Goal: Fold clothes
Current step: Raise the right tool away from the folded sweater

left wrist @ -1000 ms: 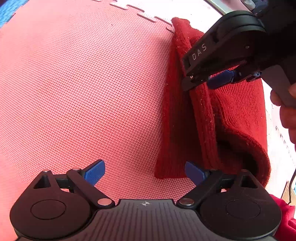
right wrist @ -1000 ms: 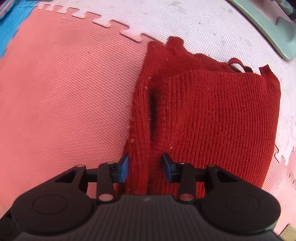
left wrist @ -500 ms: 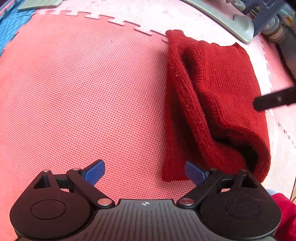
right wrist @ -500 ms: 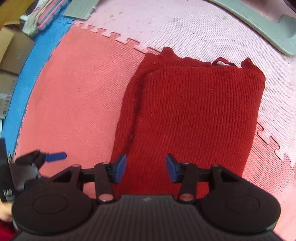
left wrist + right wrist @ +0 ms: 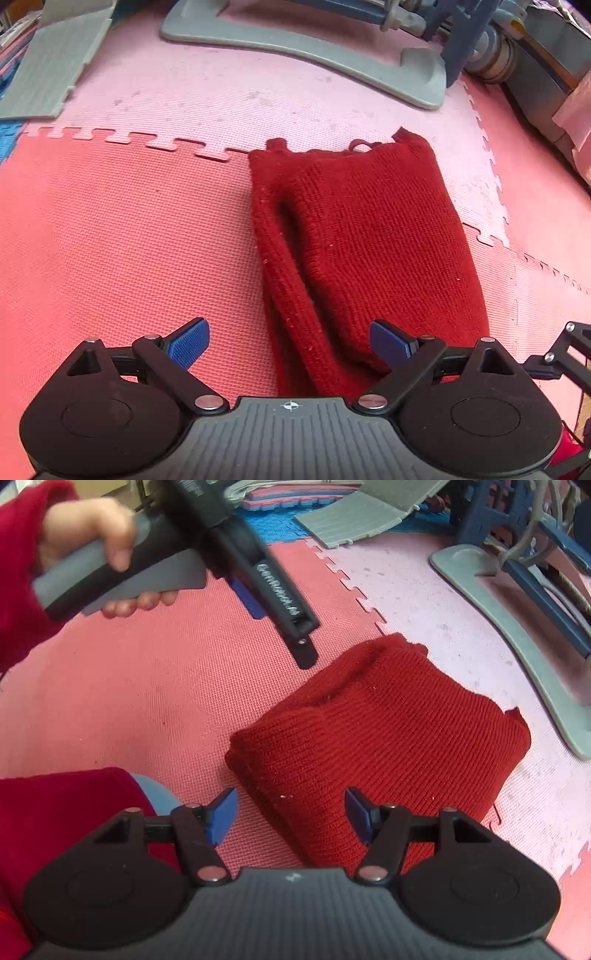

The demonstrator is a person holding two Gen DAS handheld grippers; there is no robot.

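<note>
Left gripper (image 5: 290, 345): fingers wide apart, nothing between the pads. It hangs above the near end of the red knit garment (image 5: 362, 236) without touching it. From the right wrist view the same tool shows side-on, carried in the person's left hand (image 5: 92, 535), red sleeve at the wrist, its tip clear above the mat.

Garment: folded into a compact thick rectangle lying on the foam floor mat (image 5: 110, 240), straddling the jigsaw seam between the red tile and the paler pink tile. Long left edge shows stacked layers with a slot-like gap between them; a small loop and a corner tab stick out at the far edge. Top face looks flat, no loose sleeve seen.

Right gripper (image 5: 290, 819): jaws have just been opening; fingers now apart, hovering over the near corner of the bundle, pads not pressing the knit. Nothing is held.

Judgement on step: both tools are released and clear, so the fold on this piece reads as finished or nearly so. The task seems far along for this garment.

Next move, as I judge it: either one more fold in half, which needs both tools to pinch the near corners through all layers, or tidying the gaping left edge. Risk: a thick knit stack may spring open if only the top layer is caught.
</note>
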